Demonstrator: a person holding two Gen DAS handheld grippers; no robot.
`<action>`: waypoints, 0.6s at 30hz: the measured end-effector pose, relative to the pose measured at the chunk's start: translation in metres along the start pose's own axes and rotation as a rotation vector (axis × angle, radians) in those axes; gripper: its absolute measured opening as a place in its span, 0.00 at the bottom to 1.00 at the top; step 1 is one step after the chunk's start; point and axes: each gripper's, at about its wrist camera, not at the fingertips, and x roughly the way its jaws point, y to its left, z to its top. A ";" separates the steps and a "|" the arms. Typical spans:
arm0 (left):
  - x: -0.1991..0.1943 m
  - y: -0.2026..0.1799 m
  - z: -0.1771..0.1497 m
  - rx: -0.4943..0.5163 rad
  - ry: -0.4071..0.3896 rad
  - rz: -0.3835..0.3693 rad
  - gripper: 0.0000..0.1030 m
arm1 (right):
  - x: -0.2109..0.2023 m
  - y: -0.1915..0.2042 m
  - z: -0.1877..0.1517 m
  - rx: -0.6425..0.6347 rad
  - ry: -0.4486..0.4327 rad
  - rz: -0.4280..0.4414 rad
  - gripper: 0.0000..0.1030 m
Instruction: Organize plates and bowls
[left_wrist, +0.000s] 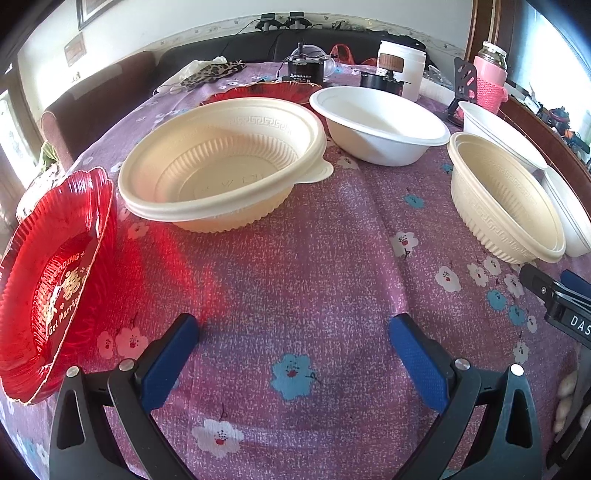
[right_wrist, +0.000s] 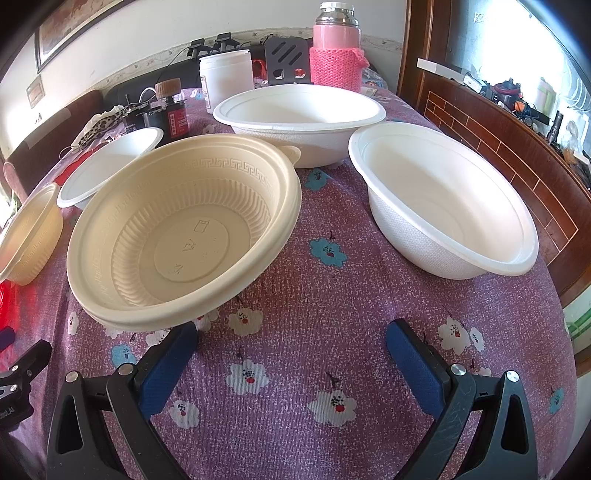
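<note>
In the left wrist view a cream ribbed bowl (left_wrist: 221, 166) sits ahead of my open, empty left gripper (left_wrist: 293, 332). A red plate (left_wrist: 55, 280) lies at the left, a second red plate (left_wrist: 258, 92) behind the bowl. A white bowl (left_wrist: 380, 125) stands beyond, another cream bowl (left_wrist: 506, 195) at the right. In the right wrist view my right gripper (right_wrist: 291, 339) is open and empty, just in front of a cream bowl (right_wrist: 184, 229). White bowls stand at the right (right_wrist: 443, 199), at the back (right_wrist: 299, 110) and at the left (right_wrist: 107, 166).
A purple flowered cloth (left_wrist: 314, 258) covers the table. At the far end stand a pink flask (right_wrist: 336, 55), a white jar (right_wrist: 225, 77), a dark jar (right_wrist: 173, 110) and a patterned cloth (left_wrist: 210, 74). A wooden rail (right_wrist: 498, 147) borders the right side.
</note>
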 end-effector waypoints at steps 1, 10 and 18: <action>0.000 0.000 0.000 0.001 0.000 0.000 1.00 | 0.001 -0.001 0.001 -0.001 0.006 0.001 0.99; -0.004 0.000 -0.005 0.000 -0.020 -0.010 1.00 | 0.001 0.001 0.001 0.013 0.028 -0.007 0.99; -0.003 0.000 -0.004 0.005 -0.015 -0.007 1.00 | -0.005 0.003 -0.007 0.011 0.051 -0.012 0.99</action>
